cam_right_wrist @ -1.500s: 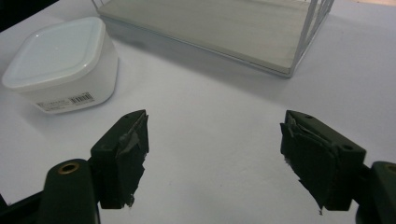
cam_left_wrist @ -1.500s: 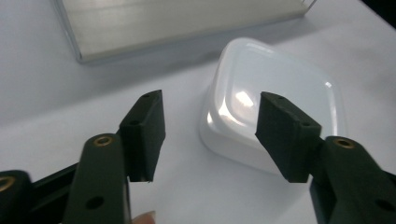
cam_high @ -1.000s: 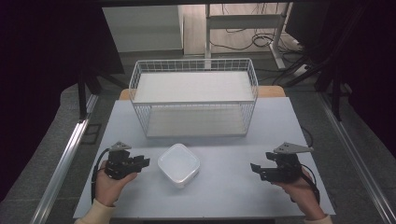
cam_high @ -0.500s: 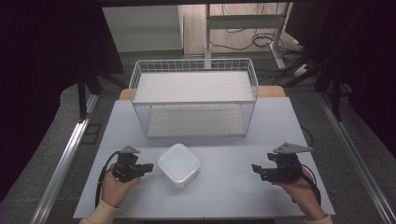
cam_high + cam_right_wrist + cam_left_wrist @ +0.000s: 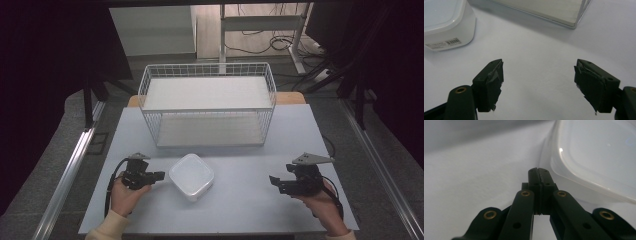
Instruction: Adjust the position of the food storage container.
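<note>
Left gripper (image 5: pixel 159 176), jaws closed on nothing, sits just beside the white container (image 5: pixel 192 176); right gripper (image 5: pixel 274 182) gapes, well apart.

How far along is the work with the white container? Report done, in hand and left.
Done: nothing visible; the white container sits lid-on on the table, in front of the wire basket. In hand: the left gripper, jaws closed on nothing, points at its side; the right gripper waits open, apart. Left: probably gripping and moving it.
</note>
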### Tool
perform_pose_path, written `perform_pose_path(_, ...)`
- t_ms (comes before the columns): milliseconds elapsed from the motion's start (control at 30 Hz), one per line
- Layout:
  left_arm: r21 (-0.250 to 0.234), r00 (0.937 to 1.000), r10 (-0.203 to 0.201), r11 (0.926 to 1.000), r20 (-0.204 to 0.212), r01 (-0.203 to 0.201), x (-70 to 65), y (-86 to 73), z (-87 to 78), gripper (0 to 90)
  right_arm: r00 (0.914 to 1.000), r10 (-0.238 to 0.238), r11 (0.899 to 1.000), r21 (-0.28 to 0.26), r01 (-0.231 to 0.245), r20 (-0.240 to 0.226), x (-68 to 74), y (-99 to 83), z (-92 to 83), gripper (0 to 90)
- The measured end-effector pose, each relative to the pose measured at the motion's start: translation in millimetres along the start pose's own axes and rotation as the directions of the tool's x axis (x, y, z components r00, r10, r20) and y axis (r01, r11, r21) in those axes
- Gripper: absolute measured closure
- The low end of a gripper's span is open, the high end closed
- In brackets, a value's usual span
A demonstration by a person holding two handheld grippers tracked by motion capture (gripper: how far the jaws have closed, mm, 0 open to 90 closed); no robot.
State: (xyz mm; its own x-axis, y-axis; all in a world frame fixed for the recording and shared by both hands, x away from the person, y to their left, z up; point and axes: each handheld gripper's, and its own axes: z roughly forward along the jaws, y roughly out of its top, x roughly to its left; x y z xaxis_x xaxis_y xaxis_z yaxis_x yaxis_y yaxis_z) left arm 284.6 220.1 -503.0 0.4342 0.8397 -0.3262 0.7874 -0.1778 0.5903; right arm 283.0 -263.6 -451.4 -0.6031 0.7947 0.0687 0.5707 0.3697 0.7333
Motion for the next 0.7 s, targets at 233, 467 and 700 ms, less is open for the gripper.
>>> perform_pose_path(233,-0.008,0.9994,0.022,0.9997,0.026,-0.022,0.9,9.3,7.7,90.0,1.0000,0.001,1.000,0.003,-0.001,0.005,-0.3,-0.3,0.4,23.3)
perform_pose_path(467,0.007,0.9977,0.059,0.9982,0.034,-0.059,-4.8,10.9,8.5,90.0,1.0000,0.000,1.000,0.002,0.000,0.008,-1.0,-0.6,0.4,23.3)
perform_pose_path(700,0.039,0.9911,0.107,0.9931,0.078,-0.111,-25.1,1.4,8.6,90.0,1.0000,0.000,1.000,0.003,0.000,0.007,0.2,-0.5,0.2,23.3)
